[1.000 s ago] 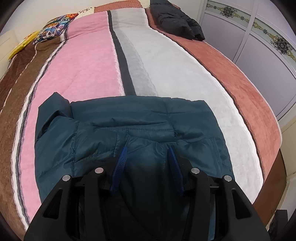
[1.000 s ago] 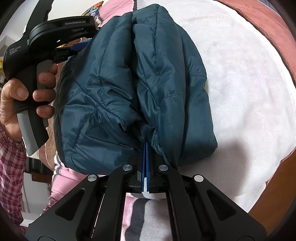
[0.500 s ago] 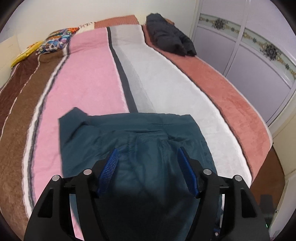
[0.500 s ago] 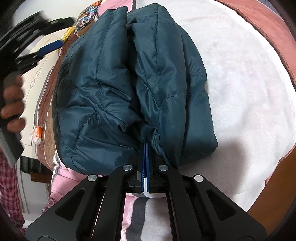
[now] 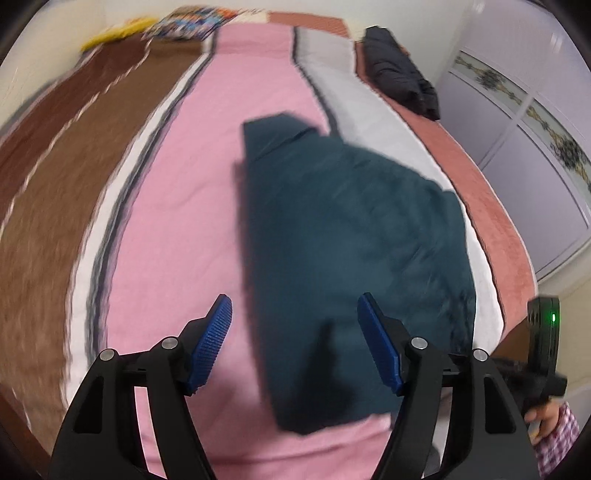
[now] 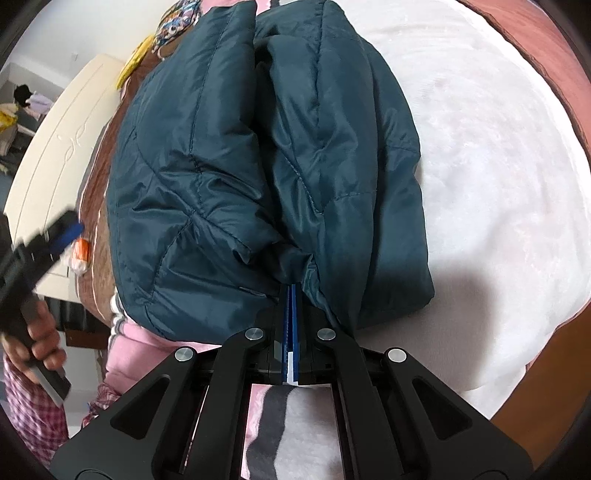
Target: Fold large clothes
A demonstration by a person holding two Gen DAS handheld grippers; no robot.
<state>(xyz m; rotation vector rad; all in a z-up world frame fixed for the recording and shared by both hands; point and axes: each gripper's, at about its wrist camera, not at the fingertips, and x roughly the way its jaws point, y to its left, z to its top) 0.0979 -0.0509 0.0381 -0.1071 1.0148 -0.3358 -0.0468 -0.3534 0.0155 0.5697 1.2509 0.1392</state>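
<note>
A teal puffer jacket (image 5: 351, 240) lies folded into a thick bundle on the striped bed cover (image 5: 177, 206). My left gripper (image 5: 297, 338) hovers above its near edge, jaws opening wide, pads clear of the cloth and nothing held. The left wrist view is motion-blurred. My right gripper (image 6: 291, 299) is shut on a bunched edge of the jacket (image 6: 258, 166) at the bundle's near end. The left gripper (image 6: 55, 236) also shows blurred at the left of the right wrist view, held by a hand (image 6: 37, 343). The right gripper's body (image 5: 543, 332) sits at the left wrist view's right edge.
A black jacket (image 5: 402, 81) lies at the bed's far right. Patterned and yellow pillows (image 5: 184, 26) lie at the far end. Wardrobe doors (image 5: 535, 155) stand to the right. A cream bed board (image 6: 55, 155) is left of the jacket, near an orange-white item (image 6: 79, 254).
My left gripper drew back from the jacket and swung leftward, its jaws spreading wider. The right gripper stayed shut on the jacket's edge without moving.
</note>
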